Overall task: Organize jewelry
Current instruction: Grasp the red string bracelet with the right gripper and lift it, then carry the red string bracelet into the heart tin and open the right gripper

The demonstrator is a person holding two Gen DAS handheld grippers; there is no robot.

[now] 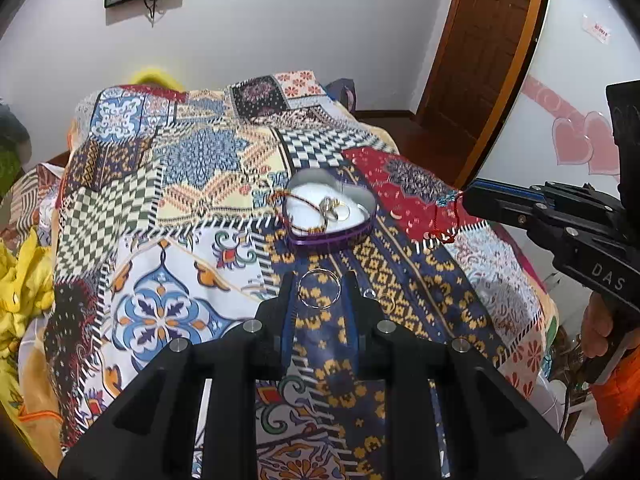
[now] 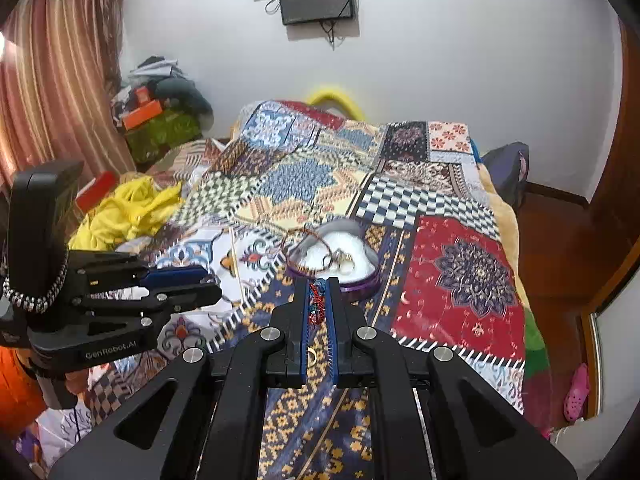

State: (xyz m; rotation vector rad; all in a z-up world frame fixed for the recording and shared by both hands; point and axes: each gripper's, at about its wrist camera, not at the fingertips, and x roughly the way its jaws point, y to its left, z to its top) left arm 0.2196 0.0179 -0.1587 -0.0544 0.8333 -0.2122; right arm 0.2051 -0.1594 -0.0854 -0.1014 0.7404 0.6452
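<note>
A heart-shaped tin (image 1: 332, 240) with a white lining stands on the patchwork bedspread; several rings (image 1: 334, 207) and a red cord lie inside it. Just in front of the tin, my left gripper (image 1: 319, 280) is shut on a thin silver hoop (image 1: 320, 309), held upright between its fingertips. To the right of the tin, my right gripper (image 1: 466, 200) is shut on a red braided cord (image 1: 446, 236) that dangles above the bedspread. In the right wrist view the cord (image 2: 317, 300) is pinched between the blue pads of my right gripper (image 2: 319, 286), close to the tin (image 2: 360, 286). My left gripper (image 2: 212, 284) is at the left.
A small gold ring (image 2: 312, 357) lies on the bedspread (image 1: 180, 208) below my right gripper. Yellow cloth (image 2: 124, 208) is heaped at the bed's left side. A wooden door (image 1: 480, 52) stands at the right, and a hand (image 1: 596, 328) holds the right gripper's handle.
</note>
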